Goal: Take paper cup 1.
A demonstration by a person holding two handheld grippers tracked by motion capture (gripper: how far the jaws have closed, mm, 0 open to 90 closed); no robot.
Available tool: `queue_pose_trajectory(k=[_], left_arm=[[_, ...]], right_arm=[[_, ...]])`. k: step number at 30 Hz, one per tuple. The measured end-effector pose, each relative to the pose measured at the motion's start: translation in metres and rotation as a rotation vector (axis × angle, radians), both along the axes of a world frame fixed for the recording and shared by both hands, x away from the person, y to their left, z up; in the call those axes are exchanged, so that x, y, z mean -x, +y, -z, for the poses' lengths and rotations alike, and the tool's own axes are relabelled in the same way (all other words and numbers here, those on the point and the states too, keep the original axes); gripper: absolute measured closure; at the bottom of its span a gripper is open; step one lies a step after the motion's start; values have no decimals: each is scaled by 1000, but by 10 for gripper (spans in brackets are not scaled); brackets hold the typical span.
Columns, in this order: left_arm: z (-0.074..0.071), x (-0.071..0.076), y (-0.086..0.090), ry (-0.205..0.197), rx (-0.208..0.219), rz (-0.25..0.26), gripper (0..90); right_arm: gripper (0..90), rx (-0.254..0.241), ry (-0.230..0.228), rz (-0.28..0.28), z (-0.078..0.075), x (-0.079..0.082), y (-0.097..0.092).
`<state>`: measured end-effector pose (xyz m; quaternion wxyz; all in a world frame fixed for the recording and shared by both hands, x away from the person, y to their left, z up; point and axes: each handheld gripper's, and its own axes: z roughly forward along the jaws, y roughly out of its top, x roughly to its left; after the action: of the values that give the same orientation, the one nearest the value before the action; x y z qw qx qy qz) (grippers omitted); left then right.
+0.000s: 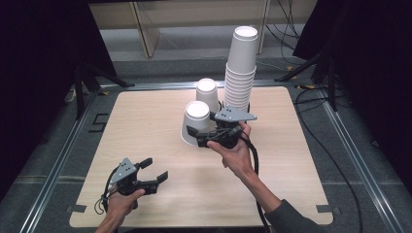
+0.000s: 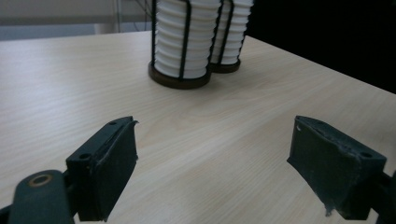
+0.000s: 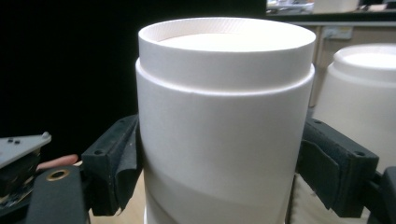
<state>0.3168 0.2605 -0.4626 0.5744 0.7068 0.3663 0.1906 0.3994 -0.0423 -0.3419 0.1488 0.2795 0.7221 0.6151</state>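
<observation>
Black curtains flanked the wooden table (image 1: pixel 145 145), where, near its middle, the right gripper (image 1: pixel 200 136) clasped an upturned paper cup (image 1: pixel 196 121) that needed lowering squarely, walls uncrushed, while the left gripper (image 1: pixel 153 169) waited with jaws apart near the front-left corner.

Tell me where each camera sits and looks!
High view: above the person, looking forward-down at the pale wooden table; forearms, left tongs, right tongs show.
Left gripper view: rides left tongs, looks across table at stacked white paper cups; open black jaws show.
Right gripper view: rides right tongs, faces the upside-down white paper cup they clamp.
Shared: high and right views show that cup.
</observation>
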Motion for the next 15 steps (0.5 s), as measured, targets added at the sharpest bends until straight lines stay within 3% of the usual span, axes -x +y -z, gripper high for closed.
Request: queue_pose_trajectory(k=[1, 2, 5, 7, 10, 11, 13, 15], left_arm=[[0, -1, -1, -17, 17, 14, 145], [-1, -2, -3, -22, 28, 20, 144], [-2, -5, -5, -21, 17, 30, 144], [-1, -8, -8, -33, 37, 40, 144], [-5, -7, -9, -35, 6, 53, 144], [-5, -9, -11, -52, 35, 67, 144], [-8, -8, -12, -38, 26, 63, 144], [-9, -8, -14, -38, 26, 70, 144]], right_arm=[[200, 19, -13, 0, 2, 1, 0], [200, 6, 9, -21, 7, 2, 2], [200, -2, 27, -39, 14, 4, 4], [200, 3, 36, -46, 19, 5, 6], [200, 12, 22, -59, 25, 5, 7], [200, 1, 32, -67, 27, 6, 8], [200, 12, 24, -66, 31, 6, 8], [200, 9, 51, -83, 34, 7, 10]])
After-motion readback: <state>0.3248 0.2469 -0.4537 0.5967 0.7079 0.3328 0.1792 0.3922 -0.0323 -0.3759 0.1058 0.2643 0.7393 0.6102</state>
